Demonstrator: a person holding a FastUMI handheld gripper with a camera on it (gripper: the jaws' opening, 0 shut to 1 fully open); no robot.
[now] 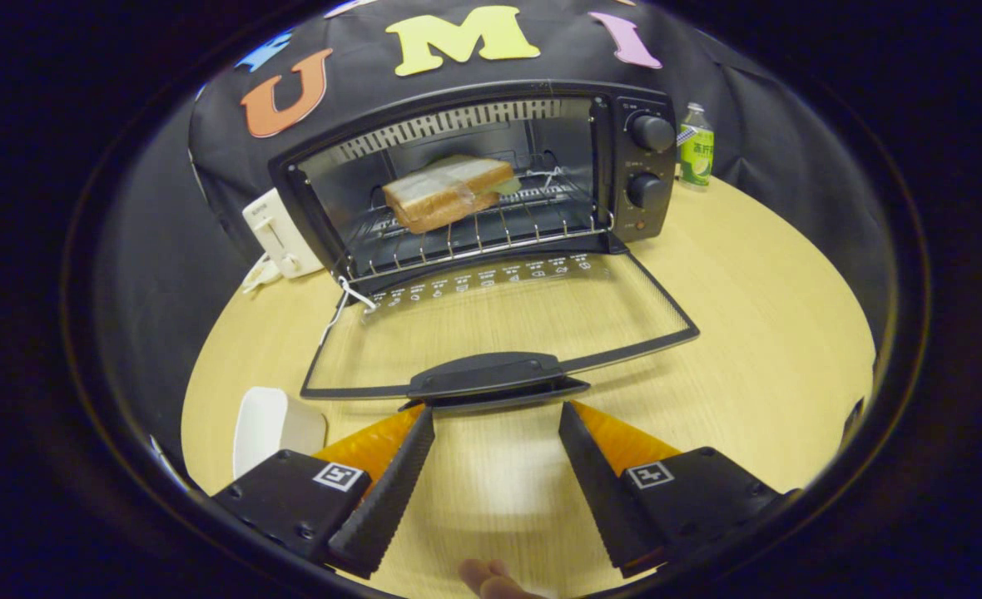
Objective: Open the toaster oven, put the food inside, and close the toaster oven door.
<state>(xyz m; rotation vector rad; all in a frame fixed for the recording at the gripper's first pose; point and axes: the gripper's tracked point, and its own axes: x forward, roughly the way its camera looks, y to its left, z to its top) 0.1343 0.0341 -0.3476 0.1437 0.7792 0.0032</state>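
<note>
Gripper (497,408) wide open, nothing held; fingertips sit just short of the door handle (491,376), one on each side of its ends, contact unclear. Toaster oven (491,175) on the wooden table (749,316), door (499,324) folded fully down and flat. Wrapped sandwich (448,193) lies inside on the wire rack (491,233). White dish (273,426) beside the left finger. Green bottle (696,146) right of the oven, white toaster (279,235) left of it.
</note>
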